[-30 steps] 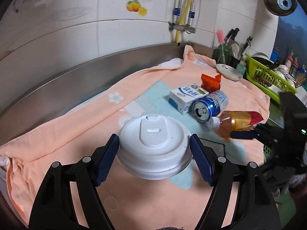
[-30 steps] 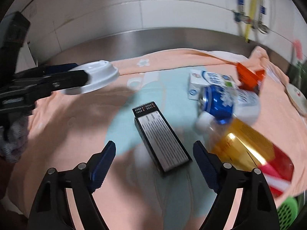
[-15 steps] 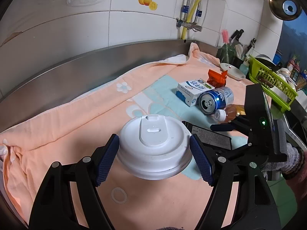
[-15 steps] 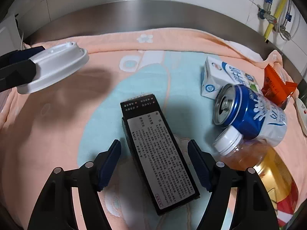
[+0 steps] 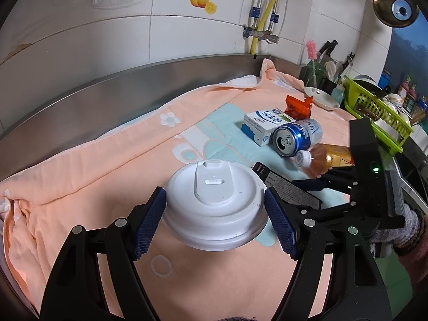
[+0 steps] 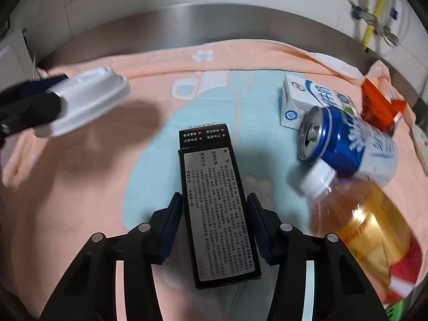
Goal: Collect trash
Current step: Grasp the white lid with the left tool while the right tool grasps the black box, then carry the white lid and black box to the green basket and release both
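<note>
Two pieces are in hand: left tongs [image 5: 215, 220] clamp the white cup lid [image 5: 215, 208], right tongs [image 6: 214, 226] have closed on the black box [image 6: 218, 214]; the can [image 6: 350, 144], milk carton [image 6: 313, 101], bottle [image 6: 358, 219] and what looks like an orange wrapper [image 6: 379, 104] remain on the tabletop [image 6: 187, 18].

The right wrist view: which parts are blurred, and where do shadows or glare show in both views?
Right wrist view: bottle and can smeared by blur, black box sharp, white lid casts a dark shadow on the towel. Left wrist view: sharp, straight edges bowed, soft glare on the steel backsplash.
</note>
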The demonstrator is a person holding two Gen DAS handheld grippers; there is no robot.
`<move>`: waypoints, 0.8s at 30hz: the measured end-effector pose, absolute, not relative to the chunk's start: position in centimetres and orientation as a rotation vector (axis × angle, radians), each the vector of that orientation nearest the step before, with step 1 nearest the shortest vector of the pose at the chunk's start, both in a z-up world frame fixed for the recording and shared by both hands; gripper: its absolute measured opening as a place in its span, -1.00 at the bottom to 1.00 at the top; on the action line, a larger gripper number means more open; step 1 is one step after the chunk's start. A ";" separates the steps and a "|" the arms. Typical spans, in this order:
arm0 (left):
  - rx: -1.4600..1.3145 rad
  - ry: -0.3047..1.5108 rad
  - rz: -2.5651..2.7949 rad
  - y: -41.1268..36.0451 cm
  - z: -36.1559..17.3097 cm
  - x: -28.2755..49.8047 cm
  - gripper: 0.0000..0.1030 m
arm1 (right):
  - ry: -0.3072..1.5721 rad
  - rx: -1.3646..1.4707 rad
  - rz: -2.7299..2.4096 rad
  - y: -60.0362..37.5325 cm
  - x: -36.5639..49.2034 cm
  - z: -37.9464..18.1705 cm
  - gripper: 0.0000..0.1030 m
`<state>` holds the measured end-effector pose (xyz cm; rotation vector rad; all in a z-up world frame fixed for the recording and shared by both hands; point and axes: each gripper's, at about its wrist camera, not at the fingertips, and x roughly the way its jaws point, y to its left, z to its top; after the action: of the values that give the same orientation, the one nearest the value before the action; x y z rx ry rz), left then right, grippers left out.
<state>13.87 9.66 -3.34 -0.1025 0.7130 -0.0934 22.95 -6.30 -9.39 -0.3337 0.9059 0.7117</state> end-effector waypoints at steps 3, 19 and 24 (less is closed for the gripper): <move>-0.098 0.706 -0.106 9.0 -3.0 13.5 0.44 | 0.881 -0.275 0.714 -7.6 21.4 -8.4 -0.09; -0.033 0.674 -0.328 -1.7 -1.0 12.7 0.44 | 0.786 -0.007 0.347 -27.1 12.2 -6.4 -0.09; -0.012 0.692 -0.419 -6.9 -1.3 13.1 0.44 | 0.844 0.031 0.164 -35.2 10.8 -8.8 -0.08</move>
<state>13.10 -6.91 -1.26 -0.0118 0.6925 -0.4189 10.81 -35.17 -8.82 0.0309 0.8436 0.1640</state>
